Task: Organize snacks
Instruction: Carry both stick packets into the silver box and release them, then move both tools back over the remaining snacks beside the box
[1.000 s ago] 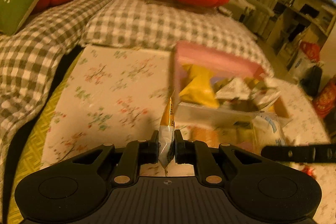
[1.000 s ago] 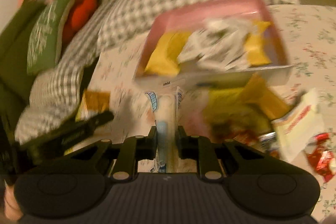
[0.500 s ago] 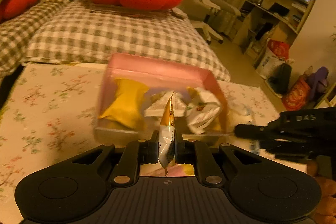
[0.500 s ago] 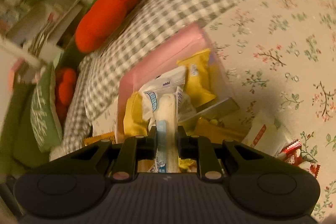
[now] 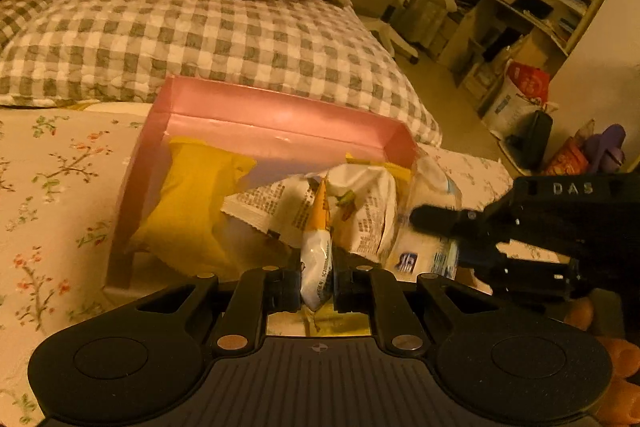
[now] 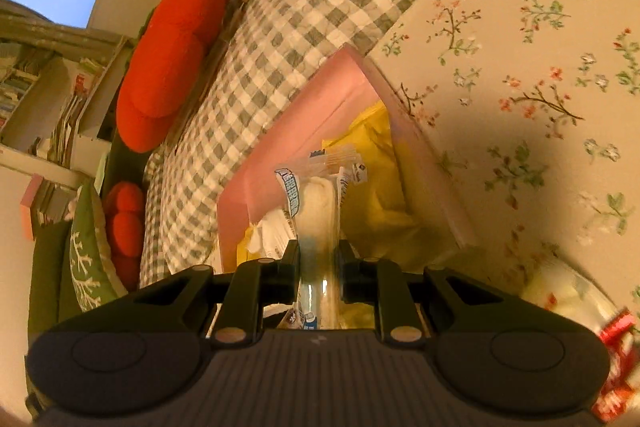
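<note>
Both tools clenched on snacks, my left tool (image 5: 316, 285) pinching a gold-and-white sachet (image 5: 318, 247), my right tool (image 6: 319, 259) a clear-wrapped white bar (image 6: 318, 211), I hover over the pink box (image 5: 280, 119), best releasing low, one at a time.

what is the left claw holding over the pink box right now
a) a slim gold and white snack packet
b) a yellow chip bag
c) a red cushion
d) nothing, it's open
a: the left claw is shut on a slim gold and white snack packet, just in front of the pink box.
</note>
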A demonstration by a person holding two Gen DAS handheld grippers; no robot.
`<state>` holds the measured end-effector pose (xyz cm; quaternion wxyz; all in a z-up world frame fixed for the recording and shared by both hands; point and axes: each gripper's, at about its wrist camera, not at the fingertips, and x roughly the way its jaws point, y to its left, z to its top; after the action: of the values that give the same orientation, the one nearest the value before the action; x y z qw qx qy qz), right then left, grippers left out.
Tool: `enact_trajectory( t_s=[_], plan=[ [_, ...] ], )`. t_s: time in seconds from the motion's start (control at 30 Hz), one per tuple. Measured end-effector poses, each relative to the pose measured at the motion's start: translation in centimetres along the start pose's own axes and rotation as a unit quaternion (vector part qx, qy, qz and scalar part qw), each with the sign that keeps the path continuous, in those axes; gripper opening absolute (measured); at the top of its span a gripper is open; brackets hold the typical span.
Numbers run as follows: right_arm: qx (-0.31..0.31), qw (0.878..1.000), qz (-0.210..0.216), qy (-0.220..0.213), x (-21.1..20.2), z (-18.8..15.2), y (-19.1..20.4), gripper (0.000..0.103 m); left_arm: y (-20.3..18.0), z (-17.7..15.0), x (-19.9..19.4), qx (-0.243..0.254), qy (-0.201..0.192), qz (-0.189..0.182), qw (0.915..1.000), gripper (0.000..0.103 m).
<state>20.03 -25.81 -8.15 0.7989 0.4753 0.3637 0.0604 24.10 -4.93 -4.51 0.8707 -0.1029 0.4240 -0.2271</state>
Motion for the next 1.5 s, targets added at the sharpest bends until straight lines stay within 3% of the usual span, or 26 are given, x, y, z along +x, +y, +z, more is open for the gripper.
enact_trajectory(
  t_s=[0.23, 0.4, 0.5, 0.57, 0.63, 0.67, 0.77, 0.97, 1.07, 1.13, 1.27, 1.4, 1.5],
  plan=[
    [-0.062, 0.997, -0.036, -0.032, 1.8, 0.5, 1.4, 0.016, 1.2, 0.8, 1.8, -0.021, -0.008, 0.005, 0.9997, 0.011],
    [-0.130, 0.986, -0.052, -0.094, 1.6, -0.1, 3.0, 0.017, 2.3, 1.2, 2.0, -0.038, -0.041, 0.022, 0.9982, 0.012],
    [-0.178, 0.979, -0.064, -0.081, 2.0, -0.6, 3.8, 0.024, 2.1, 1.2, 1.7, -0.030, -0.053, 0.031, 0.9977, 0.013],
    [-0.191, 0.975, -0.076, -0.080, 1.9, -0.6, 3.8, 0.026, 2.0, 1.2, 1.6, -0.024, -0.044, 0.027, 0.9984, 0.020],
    [-0.169, 0.980, -0.067, -0.083, 0.9, -0.2, 3.5, 0.030, 2.0, 1.1, 1.0, -0.018, -0.044, 0.037, 0.9982, 0.030],
    [-0.154, 0.983, -0.055, -0.085, 0.3, 0.1, 3.3, 0.032, 2.1, 1.2, 0.5, -0.017, -0.049, 0.040, 0.9979, 0.040],
    [-0.129, 0.986, -0.041, -0.097, -1.6, 0.7, 3.1, 0.040, 2.4, 1.8, -1.1, -0.031, -0.069, 0.038, 0.9964, 0.057],
    [-0.167, 0.979, -0.089, -0.082, -2.5, -0.2, 3.9, 0.044, 2.4, 2.0, -4.8, -0.046, -0.091, 0.061, 0.9929, 0.059],
    [-0.207, 0.969, -0.109, -0.079, -3.7, -1.3, 4.9, 0.055, 2.1, 1.5, -5.8, -0.051, -0.079, 0.087, 0.9918, 0.062],
    [-0.231, 0.961, -0.125, -0.082, -4.7, -2.2, 5.5, 0.070, 1.9, 0.6, -6.3, -0.052, -0.066, 0.097, 0.9917, 0.062],
    [-0.252, 0.955, -0.137, -0.077, -6.4, -4.2, 4.9, 0.078, 1.5, -1.0, -7.0, -0.051, -0.038, 0.112, 0.9916, 0.062],
    [-0.243, 0.956, -0.153, -0.066, -7.8, -4.6, 3.9, 0.080, 0.6, -3.3, -8.9, -0.061, -0.032, 0.101, 0.9925, 0.062],
    [-0.226, 0.954, -0.182, -0.075, -8.8, -4.7, 2.9, 0.091, -0.2, -4.7, -9.6, -0.061, -0.017, 0.103, 0.9927, 0.062]
  ],
)
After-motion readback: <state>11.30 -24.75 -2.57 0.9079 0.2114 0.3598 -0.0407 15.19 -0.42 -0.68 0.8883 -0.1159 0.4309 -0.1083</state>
